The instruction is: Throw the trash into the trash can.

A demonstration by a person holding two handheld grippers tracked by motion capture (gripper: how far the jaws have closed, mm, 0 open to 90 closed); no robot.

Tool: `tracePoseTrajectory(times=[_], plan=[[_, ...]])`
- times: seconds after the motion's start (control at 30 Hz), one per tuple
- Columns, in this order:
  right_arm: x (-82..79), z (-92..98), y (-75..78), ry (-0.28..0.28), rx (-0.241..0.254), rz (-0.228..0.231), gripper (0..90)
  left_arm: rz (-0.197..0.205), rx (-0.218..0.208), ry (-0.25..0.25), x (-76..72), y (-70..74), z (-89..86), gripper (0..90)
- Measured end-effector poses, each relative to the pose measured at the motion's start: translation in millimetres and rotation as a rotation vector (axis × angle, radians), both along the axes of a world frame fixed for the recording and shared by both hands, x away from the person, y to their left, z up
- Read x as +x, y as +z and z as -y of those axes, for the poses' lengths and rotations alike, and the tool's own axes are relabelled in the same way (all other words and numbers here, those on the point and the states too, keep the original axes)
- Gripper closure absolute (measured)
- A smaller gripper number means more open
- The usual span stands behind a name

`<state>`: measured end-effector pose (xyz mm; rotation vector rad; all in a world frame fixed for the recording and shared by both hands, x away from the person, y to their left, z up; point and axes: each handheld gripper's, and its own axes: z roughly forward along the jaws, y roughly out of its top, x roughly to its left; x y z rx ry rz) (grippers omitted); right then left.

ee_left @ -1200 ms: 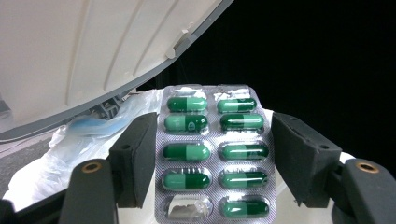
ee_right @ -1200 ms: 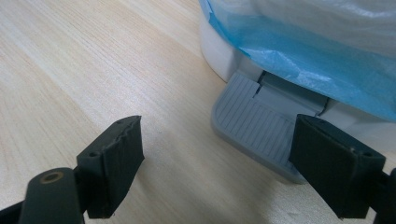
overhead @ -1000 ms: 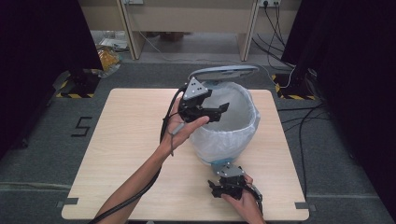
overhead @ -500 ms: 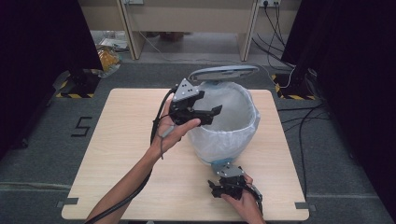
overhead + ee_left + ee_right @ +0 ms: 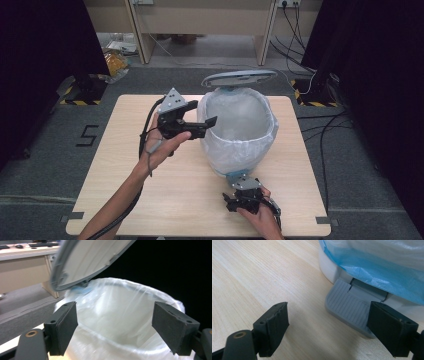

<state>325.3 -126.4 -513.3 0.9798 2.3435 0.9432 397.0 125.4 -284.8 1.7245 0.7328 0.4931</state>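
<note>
A white pedal bin (image 5: 239,130) lined with a thin white bag (image 5: 120,307) stands on the wooden table (image 5: 125,195), its grey lid (image 5: 239,78) tipped up at the back. My left gripper (image 5: 207,127) hovers just left of the bin's rim and points at it. Its jaws have just been opening, and they stand open (image 5: 115,332) with nothing between them. Near the table's front edge my right gripper (image 5: 234,199) rests open (image 5: 328,332) just in front of the grey ribbed pedal (image 5: 347,307). The bag's blue edge (image 5: 374,267) hangs above the pedal.
The bin takes up the table's middle right. Bare tabletop lies to its left and front left. Beyond the table stand desk legs (image 5: 140,35), and cables (image 5: 320,130) run over the floor at the right. A "5" (image 5: 88,135) is marked on the floor at the left.
My left gripper has drawn back leftward from above the bin's rim, and its jaws stand wider apart. The right gripper has stayed in place.
</note>
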Motion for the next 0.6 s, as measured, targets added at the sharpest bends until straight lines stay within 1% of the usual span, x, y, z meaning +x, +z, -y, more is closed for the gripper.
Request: tracePoseTrajectory(times=[0.1, 0.13, 0.17, 0.23, 0.43, 0.5, 0.6], plan=[[0.1, 0.0, 0.0, 0.001, 0.001, -0.001, 17.6, -0.001, -0.004, 0.02, -0.9, -3.5, -12.9, 20.2], [0.0, 0.0, 0.0, 0.001, 0.0, -0.001, 17.6, -0.004, -0.013, 0.033, -1.8, -7.7, -21.1, 20.2], [0.0, 0.0, 0.0, 0.001, 0.0, -0.001, 17.6, -0.004, -0.013, 0.033, -1.8, -7.7, -21.1, 20.2], [0.0, 0.1, 0.0, 0.002, -0.001, -0.001, 17.6, -0.009, -0.016, 0.044, -2.8, -12.8, -28.9, 20.3], [0.0, -0.1, 0.0, 0.003, -0.004, 0.002, 17.6, -0.029, -0.054, 0.069, -7.4, -35.2, -49.2, 20.3], [0.0, -0.3, 0.0, 0.003, -0.002, 0.001, 17.6, -0.035, -0.058, 0.073, -9.0, -42.7, -54.1, 20.3], [0.3, -0.1, 0.0, 0.005, -0.003, 0.002, 17.6, -0.042, -0.051, 0.085, -10.9, -53.0, -59.7, 20.3]])
